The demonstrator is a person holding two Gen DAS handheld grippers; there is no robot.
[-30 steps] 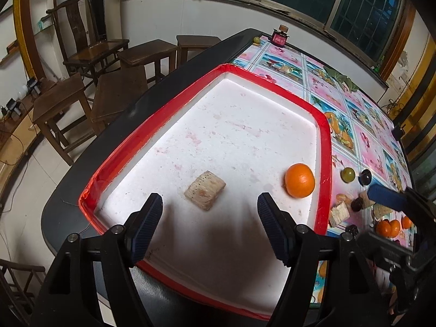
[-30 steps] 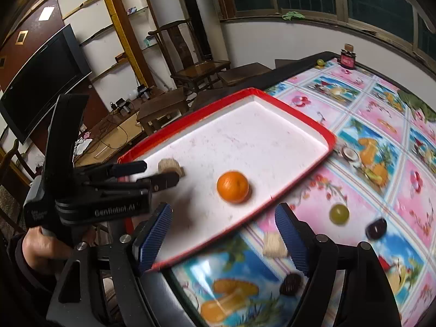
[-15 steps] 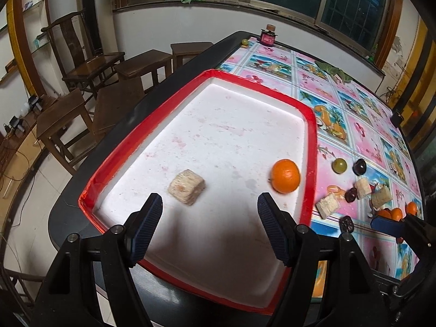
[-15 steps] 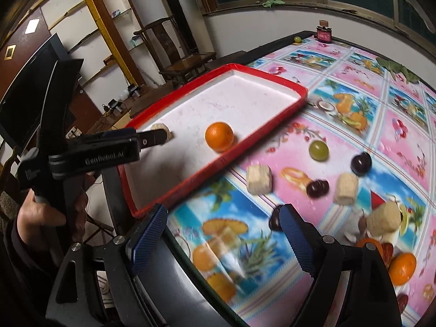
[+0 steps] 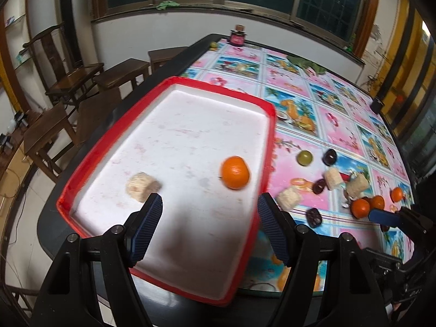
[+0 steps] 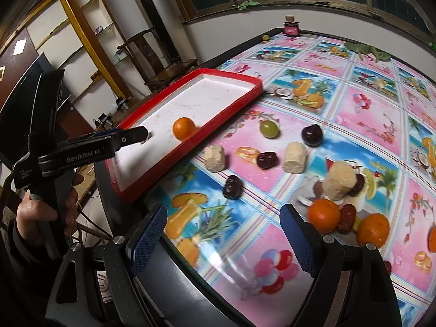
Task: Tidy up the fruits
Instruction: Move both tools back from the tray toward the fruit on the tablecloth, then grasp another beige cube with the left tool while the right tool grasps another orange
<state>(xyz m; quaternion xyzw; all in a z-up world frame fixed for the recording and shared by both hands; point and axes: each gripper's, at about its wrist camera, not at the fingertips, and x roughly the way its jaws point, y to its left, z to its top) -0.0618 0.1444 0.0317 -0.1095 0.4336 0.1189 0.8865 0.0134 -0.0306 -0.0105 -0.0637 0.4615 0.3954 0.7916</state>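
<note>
A red-rimmed white tray (image 5: 169,87) (image 6: 234,100) holds an orange (image 5: 235,172) (image 6: 184,128) and a beige cake piece (image 5: 140,186). My left gripper (image 5: 209,229) is open and empty above the tray's near end; it shows in the right wrist view (image 6: 133,136). My right gripper (image 6: 223,241) is open and empty above the table's near edge. Loose on the tablecloth lie a green grape (image 6: 269,129), dark plums (image 6: 312,135), beige cake pieces (image 6: 294,157) and more oranges (image 6: 324,215).
A small red jar (image 5: 238,36) stands at the table's far end. Wooden chairs and stools (image 5: 81,73) stand left of the table. The tray overhangs the table's dark rim (image 6: 177,280). Windows line the far wall.
Both grippers have pulled back and swung right. The tray looks smaller, and more of the loose fruit on the tablecloth is in view. Both grippers stay open.
</note>
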